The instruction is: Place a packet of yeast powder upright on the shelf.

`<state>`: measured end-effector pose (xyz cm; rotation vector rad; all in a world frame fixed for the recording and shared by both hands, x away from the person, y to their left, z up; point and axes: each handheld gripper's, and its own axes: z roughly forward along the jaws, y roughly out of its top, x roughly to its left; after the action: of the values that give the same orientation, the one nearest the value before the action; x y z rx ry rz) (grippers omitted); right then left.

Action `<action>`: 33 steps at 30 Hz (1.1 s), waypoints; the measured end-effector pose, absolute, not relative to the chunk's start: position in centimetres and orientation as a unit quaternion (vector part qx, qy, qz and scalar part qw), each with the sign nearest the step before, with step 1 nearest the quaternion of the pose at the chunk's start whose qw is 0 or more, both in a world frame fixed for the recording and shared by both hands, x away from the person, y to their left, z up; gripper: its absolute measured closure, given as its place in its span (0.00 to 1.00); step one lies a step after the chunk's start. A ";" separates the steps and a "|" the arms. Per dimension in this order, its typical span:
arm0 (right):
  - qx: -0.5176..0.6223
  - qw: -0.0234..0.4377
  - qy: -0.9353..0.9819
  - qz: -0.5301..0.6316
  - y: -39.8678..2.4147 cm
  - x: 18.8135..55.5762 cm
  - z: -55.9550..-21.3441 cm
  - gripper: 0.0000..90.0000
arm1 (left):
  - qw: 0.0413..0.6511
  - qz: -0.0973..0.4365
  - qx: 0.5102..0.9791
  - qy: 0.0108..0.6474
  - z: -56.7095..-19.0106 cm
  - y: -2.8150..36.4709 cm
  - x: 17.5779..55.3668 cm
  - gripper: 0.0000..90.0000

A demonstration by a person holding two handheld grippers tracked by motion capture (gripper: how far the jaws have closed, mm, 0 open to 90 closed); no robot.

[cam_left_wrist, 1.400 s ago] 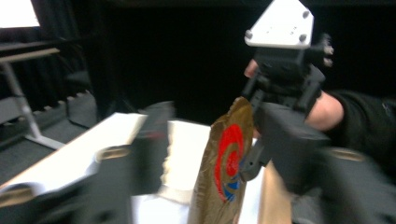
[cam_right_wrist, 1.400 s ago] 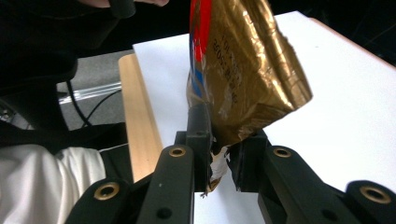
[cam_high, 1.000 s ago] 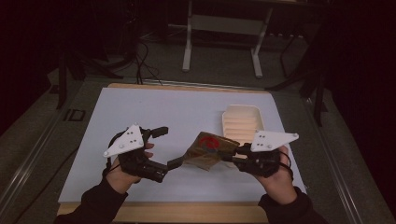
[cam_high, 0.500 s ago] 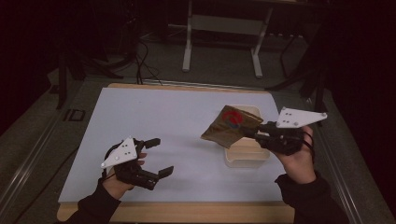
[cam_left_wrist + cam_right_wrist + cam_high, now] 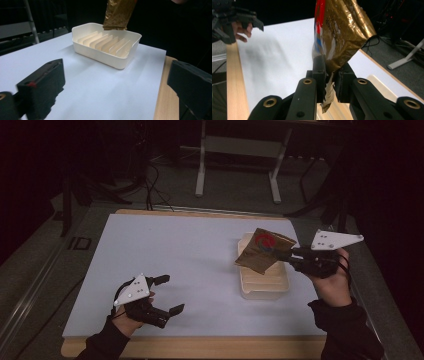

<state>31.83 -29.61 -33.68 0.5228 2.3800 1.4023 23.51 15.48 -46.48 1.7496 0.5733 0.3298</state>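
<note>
Your right tongs [image 5: 286, 256] have carried the gold packet [image 5: 263, 250] over to hang above the ribbed white tray [image 5: 263, 287], clamped on its edge. Your left tongs [image 5: 167, 294] have dropped to the worktop [image 5: 175, 250], apart and empty. Next, I judge, lower the packet into the tray and release.

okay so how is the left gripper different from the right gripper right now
The left gripper has open jaws with nothing between them; the right gripper is shut on the gold packet. The left gripper sits low by the table's near edge; the right gripper is over the white tray. Both are black and hand-held.
</note>
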 end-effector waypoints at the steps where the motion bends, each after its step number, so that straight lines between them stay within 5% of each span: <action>1: 0.185 0.162 0.837 0.489 -29.8 31.9 -33.8 0.90 | 0.589 0.140 0.755 0.250 -46.5 15.5 23.5 0.00; 33: 0.194 0.127 0.874 0.428 -30.1 34.5 -38.2 0.90 | 0.600 0.117 0.743 0.273 -47.1 16.8 24.1 0.00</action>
<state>34.48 -30.12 -38.21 0.5650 2.5420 1.2448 24.14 16.82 -47.09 1.7224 0.6322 0.2706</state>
